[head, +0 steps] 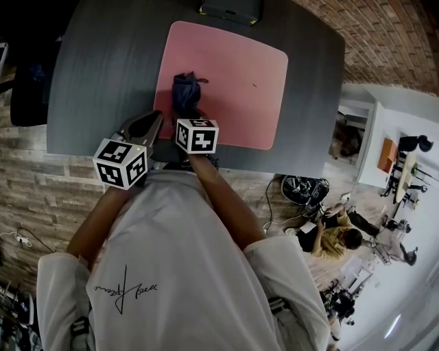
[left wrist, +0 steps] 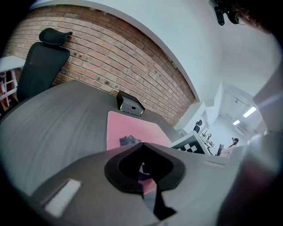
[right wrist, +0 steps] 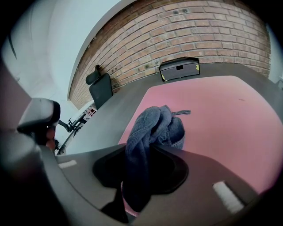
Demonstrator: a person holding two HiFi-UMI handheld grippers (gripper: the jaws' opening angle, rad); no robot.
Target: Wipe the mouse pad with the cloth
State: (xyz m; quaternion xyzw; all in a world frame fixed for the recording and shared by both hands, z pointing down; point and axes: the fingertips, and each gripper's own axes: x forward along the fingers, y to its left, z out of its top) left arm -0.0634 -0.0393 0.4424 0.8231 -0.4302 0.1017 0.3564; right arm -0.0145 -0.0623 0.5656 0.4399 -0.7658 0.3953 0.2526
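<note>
In the head view, a dark grey tabletop point(head: 103, 68) carries a pink mouse pad point(head: 233, 75); a dark blue cloth point(head: 185, 89) lies bunched on the near left part of the pad. The right gripper point(head: 188, 118) reaches onto the pad from the near edge and its tip meets the cloth; the left gripper point(head: 152, 122) is just beside it on the left, over the bare tabletop and apart from the cloth. A black box point(head: 232, 8) stands at the far edge of the tabletop, just beyond the pad. A person point(head: 336, 236) sits on the floor at the right, well apart from the table.

In the left gripper view, the fingers point(left wrist: 128, 152) of the left gripper point(left wrist: 141, 145) are together at their tips and nothing is between them (only the pad shows through the opening behind the tips). Ahead lie the mouse pad point(left wrist: 128, 126) with the cloth point(left wrist: 129, 141) on it, and the box point(left wrist: 129, 103) beyond it; an office chair point(left wrist: 42, 62) stands at the left before a brick wall point(left wrist: 132, 66).

In the right gripper view, the fingers point(right wrist: 194, 159) of the right gripper point(right wrist: 152, 148) are closed on the cloth point(right wrist: 154, 126); one fold hangs down between them, and the rest of the cloth is heaped in front of the tips on the mouse pad point(right wrist: 221, 110). The box point(right wrist: 179, 68) stands at the far side of the pad; the chair point(right wrist: 101, 86) is at the left by the brick wall point(right wrist: 199, 31).
</note>
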